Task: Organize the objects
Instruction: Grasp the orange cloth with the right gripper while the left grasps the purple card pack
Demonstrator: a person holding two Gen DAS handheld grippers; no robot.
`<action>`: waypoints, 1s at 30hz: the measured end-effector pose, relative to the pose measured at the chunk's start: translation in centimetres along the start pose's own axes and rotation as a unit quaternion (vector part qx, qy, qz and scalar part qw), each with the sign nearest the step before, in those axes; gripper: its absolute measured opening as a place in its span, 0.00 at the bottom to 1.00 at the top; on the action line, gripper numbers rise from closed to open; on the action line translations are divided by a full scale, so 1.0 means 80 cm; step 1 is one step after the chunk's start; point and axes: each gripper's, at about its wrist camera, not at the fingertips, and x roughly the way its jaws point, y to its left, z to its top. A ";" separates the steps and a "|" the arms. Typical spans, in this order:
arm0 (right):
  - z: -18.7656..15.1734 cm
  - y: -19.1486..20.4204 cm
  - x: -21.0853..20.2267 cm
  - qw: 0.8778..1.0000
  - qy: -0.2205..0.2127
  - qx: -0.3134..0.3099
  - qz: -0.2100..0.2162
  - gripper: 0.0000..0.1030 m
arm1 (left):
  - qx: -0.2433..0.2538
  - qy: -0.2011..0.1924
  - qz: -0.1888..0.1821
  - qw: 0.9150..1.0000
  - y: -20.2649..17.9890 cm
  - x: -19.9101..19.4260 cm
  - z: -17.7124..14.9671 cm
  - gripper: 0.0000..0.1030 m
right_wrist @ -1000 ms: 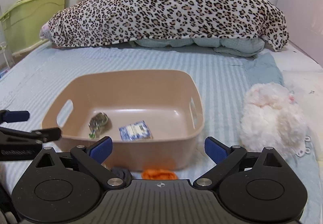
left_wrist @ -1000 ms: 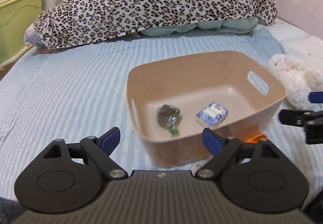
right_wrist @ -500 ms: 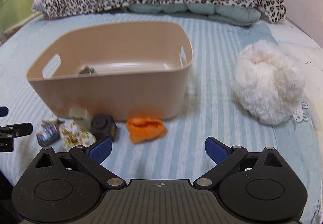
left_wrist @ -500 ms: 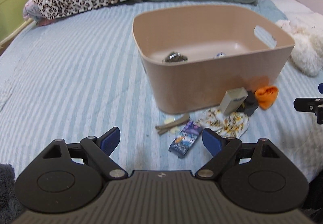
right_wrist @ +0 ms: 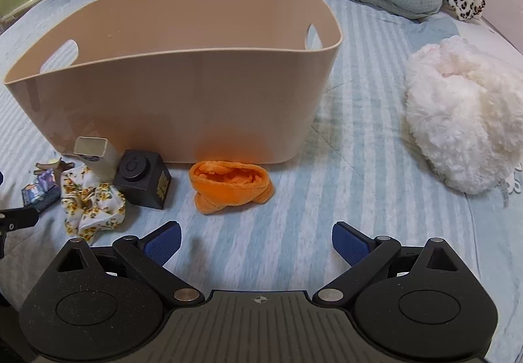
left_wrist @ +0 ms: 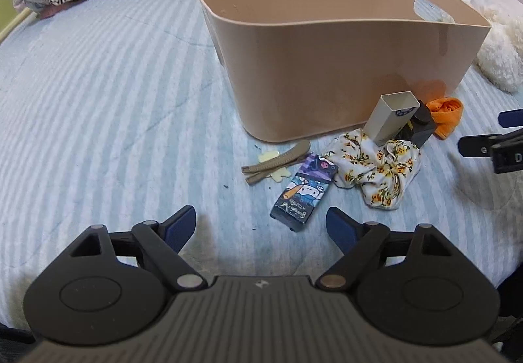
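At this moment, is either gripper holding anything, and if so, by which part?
Nothing is held. The left gripper and right gripper are both open with nothing between their fingers, above the striped blue bedspread, short of the small items beside the beige plastic bin.

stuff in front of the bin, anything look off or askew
Mostly loose clutter. The cream box leans tilted against the black cube, half on the floral scrunchie rather than lying flat. The orange cloth is crumpled beside the tan bin. Nothing looks spilled or broken.
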 end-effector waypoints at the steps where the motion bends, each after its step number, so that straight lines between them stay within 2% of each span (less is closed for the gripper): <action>1: 0.000 0.000 0.003 1.000 0.000 0.001 0.000 0.97 | -0.001 0.002 -0.005 1.000 0.000 0.002 0.000 0.77; 7: 0.002 -0.001 0.025 1.000 -0.002 0.012 -0.009 0.90 | -0.011 0.007 -0.030 0.999 0.001 0.009 -0.002 0.64; 12: 0.004 0.008 0.035 1.000 -0.010 0.009 -0.003 0.86 | -0.016 -0.005 -0.051 0.999 0.002 0.008 0.000 0.62; 14: 0.005 0.013 0.037 1.000 -0.018 0.001 -0.006 0.83 | -0.013 -0.009 -0.058 0.998 0.000 0.008 0.001 0.57; 15: 0.005 0.016 0.038 1.000 -0.021 -0.003 -0.005 0.80 | -0.010 -0.009 -0.060 0.998 -0.002 0.008 0.002 0.51; 16: 0.005 0.018 0.039 1.000 -0.023 -0.005 -0.003 0.75 | -0.006 -0.009 -0.061 0.998 -0.003 0.011 0.002 0.43; 17: 0.005 0.020 0.040 1.000 -0.025 -0.007 -0.001 0.73 | -0.002 -0.010 -0.062 0.998 -0.005 0.011 0.002 0.40; 19: 0.004 0.022 0.038 0.999 -0.032 -0.010 0.005 0.55 | 0.004 -0.010 -0.066 0.998 -0.007 0.010 0.001 0.30; 20: 0.004 0.023 0.036 0.999 -0.033 -0.013 0.009 0.50 | 0.004 -0.010 -0.068 0.998 -0.008 0.009 0.001 0.29; 21: 0.004 0.024 0.035 0.999 -0.033 -0.015 0.010 0.33 | 0.004 -0.011 -0.068 0.998 -0.008 0.008 0.000 0.28; 25: 0.001 0.024 0.028 0.999 -0.028 -0.012 0.017 0.05 | 0.009 -0.010 -0.062 0.998 -0.009 0.006 -0.001 0.26; 30: -0.008 0.022 0.019 0.999 -0.028 -0.003 0.025 0.05 | 0.017 -0.008 -0.054 0.998 -0.013 0.003 -0.003 0.26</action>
